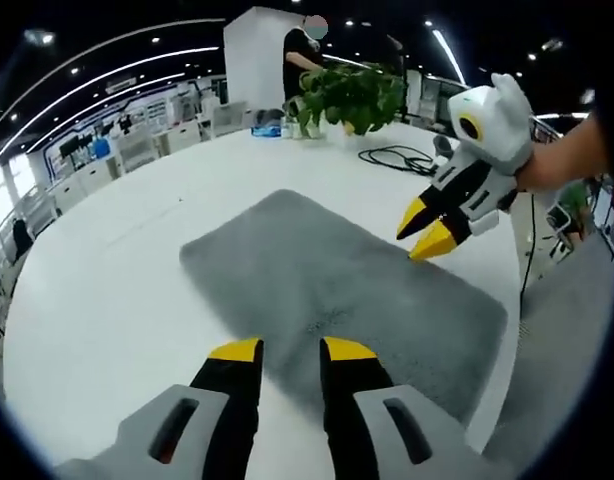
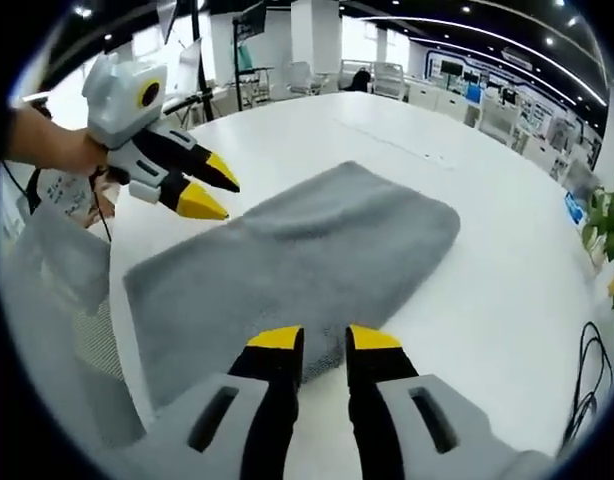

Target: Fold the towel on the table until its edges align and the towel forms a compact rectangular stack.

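Left gripper (image 1: 292, 350): jaws apart, poised over near long edge of towel (image 1: 337, 290). Towel grey, plush, limp, light; lies flat, unfolded on white table (image 1: 107, 260). Best pinched at corners. Right gripper (image 2: 314, 338): jaws apart above opposite edge.

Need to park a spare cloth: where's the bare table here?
Broad bare white table lies beside the grey towel, toward the desk rows, and between towel and potted plant. Crowded: the black cable near the plant, and both towel ends, where the left gripper and right gripper hover.
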Available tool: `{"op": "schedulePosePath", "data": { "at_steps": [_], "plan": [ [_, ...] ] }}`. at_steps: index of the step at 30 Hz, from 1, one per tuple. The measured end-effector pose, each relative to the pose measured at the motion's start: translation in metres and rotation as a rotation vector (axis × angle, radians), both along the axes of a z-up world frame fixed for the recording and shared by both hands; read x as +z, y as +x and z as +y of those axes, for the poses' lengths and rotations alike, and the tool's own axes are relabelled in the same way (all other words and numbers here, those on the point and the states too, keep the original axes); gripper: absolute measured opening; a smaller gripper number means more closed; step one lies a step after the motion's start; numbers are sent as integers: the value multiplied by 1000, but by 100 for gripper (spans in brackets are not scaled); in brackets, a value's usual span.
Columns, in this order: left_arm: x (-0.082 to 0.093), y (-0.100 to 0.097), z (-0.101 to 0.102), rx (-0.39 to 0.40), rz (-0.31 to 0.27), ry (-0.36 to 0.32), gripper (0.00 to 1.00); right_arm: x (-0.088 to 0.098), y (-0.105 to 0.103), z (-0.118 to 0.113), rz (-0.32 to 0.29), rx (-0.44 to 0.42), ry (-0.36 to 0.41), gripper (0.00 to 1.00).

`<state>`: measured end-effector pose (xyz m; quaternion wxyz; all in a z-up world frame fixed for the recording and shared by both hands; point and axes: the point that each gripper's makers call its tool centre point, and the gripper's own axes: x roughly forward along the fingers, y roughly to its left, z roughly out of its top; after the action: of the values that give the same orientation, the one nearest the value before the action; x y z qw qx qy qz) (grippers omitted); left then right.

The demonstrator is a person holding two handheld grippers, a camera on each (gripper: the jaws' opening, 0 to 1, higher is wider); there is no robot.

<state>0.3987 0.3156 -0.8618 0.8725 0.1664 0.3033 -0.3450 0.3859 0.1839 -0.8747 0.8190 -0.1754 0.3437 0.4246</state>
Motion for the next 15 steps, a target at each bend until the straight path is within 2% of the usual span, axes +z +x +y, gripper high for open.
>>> {"op": "schedulePosePath", "data": {
  "at_steps": [3, 8, 15],
  "plan": [
    [7, -5, -2, -30, -13, 3, 24, 3, -13, 2, -9, 55, -19, 20],
    [14, -18, -8, -122, -28, 24, 24, 9, -30, 4, -1, 106, 10, 22],
    [14, -36, -14, -189, -19, 28, 24, 13, -55, 4, 2, 189, -13, 21]
  ]
}}
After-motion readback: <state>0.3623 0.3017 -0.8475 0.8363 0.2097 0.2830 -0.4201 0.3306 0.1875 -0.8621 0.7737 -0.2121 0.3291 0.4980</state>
